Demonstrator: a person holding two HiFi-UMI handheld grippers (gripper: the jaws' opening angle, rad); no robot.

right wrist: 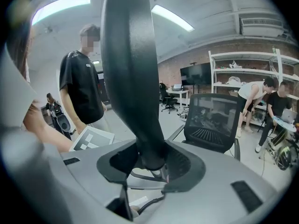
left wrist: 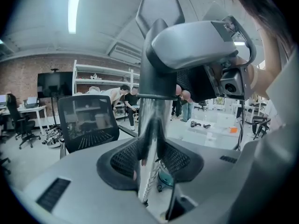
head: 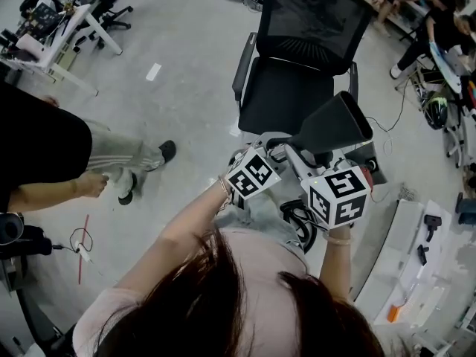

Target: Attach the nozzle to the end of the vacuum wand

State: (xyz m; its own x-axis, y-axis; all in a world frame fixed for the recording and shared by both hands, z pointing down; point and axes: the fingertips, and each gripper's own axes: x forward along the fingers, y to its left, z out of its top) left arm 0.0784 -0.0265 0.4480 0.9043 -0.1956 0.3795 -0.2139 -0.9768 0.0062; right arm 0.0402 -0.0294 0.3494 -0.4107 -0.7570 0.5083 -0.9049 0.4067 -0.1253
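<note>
A: Over the lap, ctr of head view: nozzle (head: 336,123)?
B: Black, flared end aimed at 2 o'clock. Narrow neck clamped betw. fingers of right gripper (right wrist: 150,158).
A: Wand (left wrist: 150,125)?
B: Shiny tube, upright, pinched tight by left gripper (left wrist: 149,160).
A: Joined?
B: Ends sit v. close; can't tell if seated.
A: Around?
B: Office chair (head: 301,58) at 12, standing person (head: 52,155) at 9, grey floor (head: 186,50).

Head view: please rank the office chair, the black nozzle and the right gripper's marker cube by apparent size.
1. Office chair
2. Black nozzle and marker cube: about alike, and the cube is nearer, so unranked.
</note>
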